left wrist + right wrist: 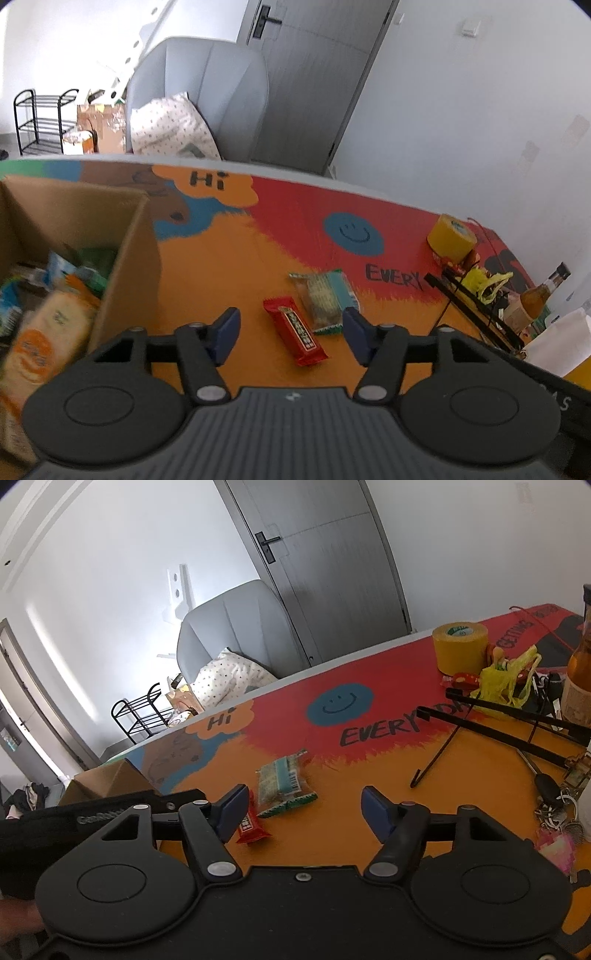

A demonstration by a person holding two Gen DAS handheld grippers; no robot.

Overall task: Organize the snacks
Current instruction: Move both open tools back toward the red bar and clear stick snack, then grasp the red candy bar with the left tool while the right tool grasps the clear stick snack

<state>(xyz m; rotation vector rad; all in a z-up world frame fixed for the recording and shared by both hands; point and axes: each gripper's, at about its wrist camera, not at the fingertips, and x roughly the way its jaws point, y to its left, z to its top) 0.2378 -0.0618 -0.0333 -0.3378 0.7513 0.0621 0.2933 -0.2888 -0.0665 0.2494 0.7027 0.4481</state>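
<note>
Table (229, 266), painted orange, red and blue: work surface for the sorting.

Cardboard box (125, 236), at the table's left end, open-topped, already holding several blurred packets; judged the collecting bin.

Yellow tape roll (450, 238), far right, among unrelated clutter, well apart from the snacks.

Left gripper (291, 328): fingers spread wide, grasping nothing, poised over the two loose snacks, seemingly lined up to pick.

Right gripper (304, 808): fingers likewise parted and empty, hovering just beside.

Cracker packet (325, 299), clear and teal, flat on the orange area.

Red snack bar (295, 332), flat, touching the cracker packet's near edge, outside the box.
</note>
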